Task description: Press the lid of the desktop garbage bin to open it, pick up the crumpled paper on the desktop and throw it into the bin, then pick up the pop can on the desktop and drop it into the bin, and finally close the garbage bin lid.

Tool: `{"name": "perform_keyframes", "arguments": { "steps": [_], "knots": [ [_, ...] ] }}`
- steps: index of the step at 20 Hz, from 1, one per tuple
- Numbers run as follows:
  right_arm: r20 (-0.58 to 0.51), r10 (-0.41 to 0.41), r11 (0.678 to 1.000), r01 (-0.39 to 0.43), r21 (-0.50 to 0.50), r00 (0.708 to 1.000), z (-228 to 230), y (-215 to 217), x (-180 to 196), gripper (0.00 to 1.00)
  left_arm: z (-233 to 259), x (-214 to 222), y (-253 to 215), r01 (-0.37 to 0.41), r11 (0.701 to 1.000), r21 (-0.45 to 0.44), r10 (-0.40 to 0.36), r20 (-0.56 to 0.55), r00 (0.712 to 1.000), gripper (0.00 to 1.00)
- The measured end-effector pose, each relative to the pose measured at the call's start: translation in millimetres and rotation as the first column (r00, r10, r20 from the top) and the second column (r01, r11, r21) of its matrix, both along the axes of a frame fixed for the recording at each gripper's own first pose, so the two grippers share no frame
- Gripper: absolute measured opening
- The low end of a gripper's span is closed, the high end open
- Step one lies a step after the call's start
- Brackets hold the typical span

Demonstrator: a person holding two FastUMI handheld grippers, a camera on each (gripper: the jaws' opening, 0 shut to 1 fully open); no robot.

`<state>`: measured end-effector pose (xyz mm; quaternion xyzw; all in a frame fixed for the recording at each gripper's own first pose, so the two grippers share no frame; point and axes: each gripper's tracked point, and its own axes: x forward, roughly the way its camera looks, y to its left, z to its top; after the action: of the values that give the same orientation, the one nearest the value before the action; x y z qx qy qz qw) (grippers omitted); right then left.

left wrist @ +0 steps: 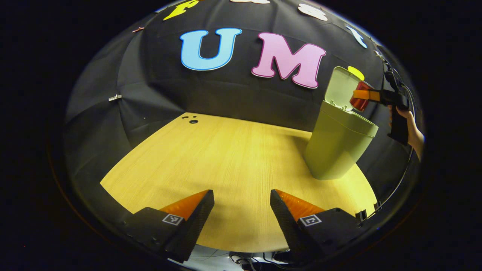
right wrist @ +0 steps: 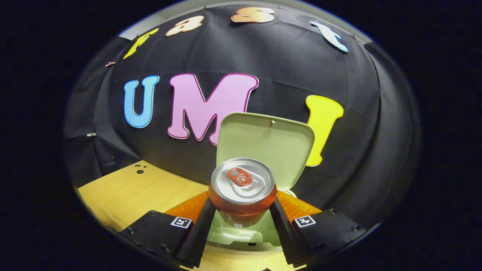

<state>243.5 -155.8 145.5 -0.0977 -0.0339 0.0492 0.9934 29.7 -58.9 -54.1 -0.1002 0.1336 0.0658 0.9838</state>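
The right gripper (right wrist: 242, 210) grips the pop can (right wrist: 243, 190) from both sides, a finger pressed on each flank, and holds it upright directly over the open mouth of the bin (right wrist: 235, 235). That placement makes sense for a straight drop: with the can centred above the opening, letting go should send it inside without hitting the rim. The lid (right wrist: 265, 145) stands tilted up behind the can, hinged at the back, out of the way of the fall.

In the left gripper view the bin (left wrist: 337, 150) stands near the right edge of the tabletop (left wrist: 226, 158), with the can (left wrist: 359, 101) held just above it by the other gripper and a hand (left wrist: 408, 126) behind. The left gripper (left wrist: 242, 205) hangs low over the near edge, its fingers spread apart and gripping nothing, probably kept clear until the lid needs closing.

No crumpled paper lies on the visible tabletop, so that step looks done. No brand or writing on the can is readable; its top shows a coloured pull tab.
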Motion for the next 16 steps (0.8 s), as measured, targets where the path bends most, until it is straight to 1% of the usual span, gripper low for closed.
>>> {"name": "perform_keyframes", "arguments": {
  "steps": [4,6,9,11,12,13,16],
  "knots": [
    [-0.050,-0.008,1.000,0.008,-0.005,0.999,-25,-6,11,0.83,-4,4,-8,0.013,1.000,0.018,-0.013,-0.018,1.000,0.96],
    [-0.077,-0.010,1.000,0.010,0.001,0.997,-33,-7,15,0.83,-6,5,-9,0.009,1.000,0.010,-0.008,-0.027,1.000,0.96],
    [-0.084,-0.006,1.000,0.007,0.017,0.996,-34,-5,19,0.85,-9,7,-5,-0.003,1.000,-0.006,0.003,-0.043,0.999,0.96],
    [-0.073,0.000,1.000,0.001,0.016,0.997,-32,-2,19,0.87,-8,8,-4,-0.011,1.000,-0.014,0.010,-0.040,0.999,0.96],
    [-0.069,0.003,1.000,-0.002,0.013,0.998,-31,-1,19,0.92,-8,8,-3,-0.014,1.000,-0.015,0.013,-0.040,0.999,0.96],
    [-0.069,0.008,1.000,-0.007,0.012,0.998,-31,1,18,0.94,-9,8,-2,-0.016,1.000,-0.015,0.016,-0.041,0.999,0.96],
    [-0.053,0.021,1.000,-0.020,0.016,0.998,-20,8,12,0.98,-11,6,1,-0.026,0.999,-0.018,0.026,-0.044,0.999,0.96]
  ]
}}
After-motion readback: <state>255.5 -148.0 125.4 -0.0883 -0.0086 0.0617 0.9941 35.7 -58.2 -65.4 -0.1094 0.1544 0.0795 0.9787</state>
